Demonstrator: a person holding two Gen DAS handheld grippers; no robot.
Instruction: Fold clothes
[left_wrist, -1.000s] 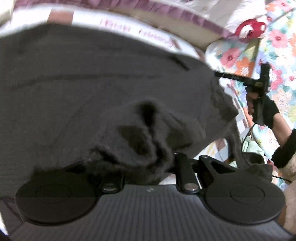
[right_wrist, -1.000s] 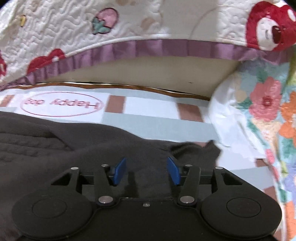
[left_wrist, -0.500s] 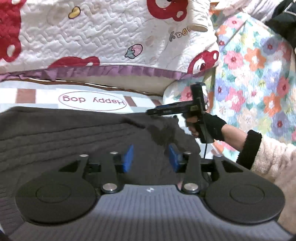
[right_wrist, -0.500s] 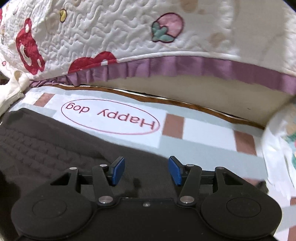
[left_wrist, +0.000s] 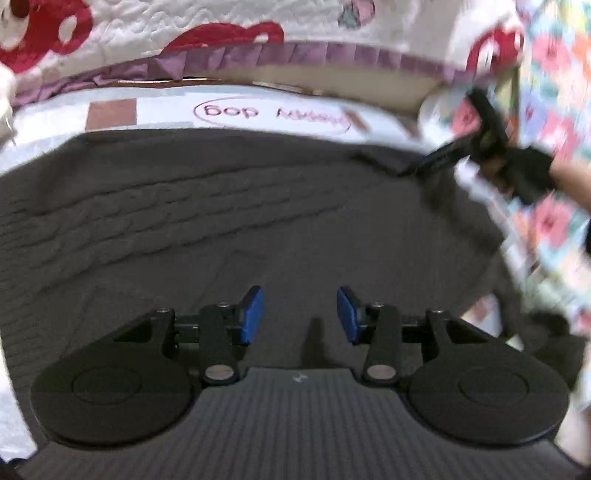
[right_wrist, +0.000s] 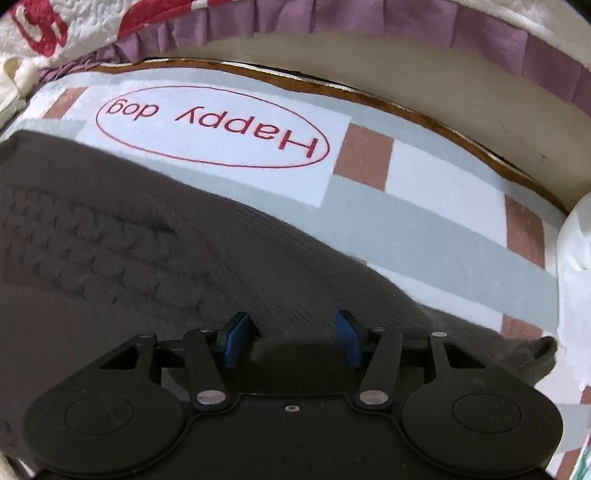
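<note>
Lying spread flat on the patterned mat (right_wrist: 424, 229), the dark knitted sweater (left_wrist: 258, 229) is being covered by both tools, and neither tool is grasping it. The left tool (left_wrist: 299, 314) is being held released above the middle of the knit, its blue pads (left_wrist: 253, 314) standing apart with only flat fabric showing between them. The right tool (right_wrist: 290, 338) is likewise released, its pads parted low over the sweater near its far edge, where the knit meets the mat.

The step in hand is judged to be a fresh grasp for the next fold. It is being done well if each tool is lowered onto an edge or corner rather than the middle of the cloth, if a single layer is pinched cleanly, and if both tools are lifted together so that the knit is not being dragged or bunched. The loose, heavy knit is likely to sag, so a level carry is being called for.

The left view is showing the right tool (left_wrist: 443, 158) from outside, blurred, in a gloved hand (left_wrist: 524, 173) at the sweater's right edge, beside a flowered cloth (left_wrist: 554, 122). The right view is showing what is blurred there: the "Happy dog" print (right_wrist: 210, 129), the sweater's pointed corner (right_wrist: 543, 349) and the cable pattern (right_wrist: 92, 251).
</note>
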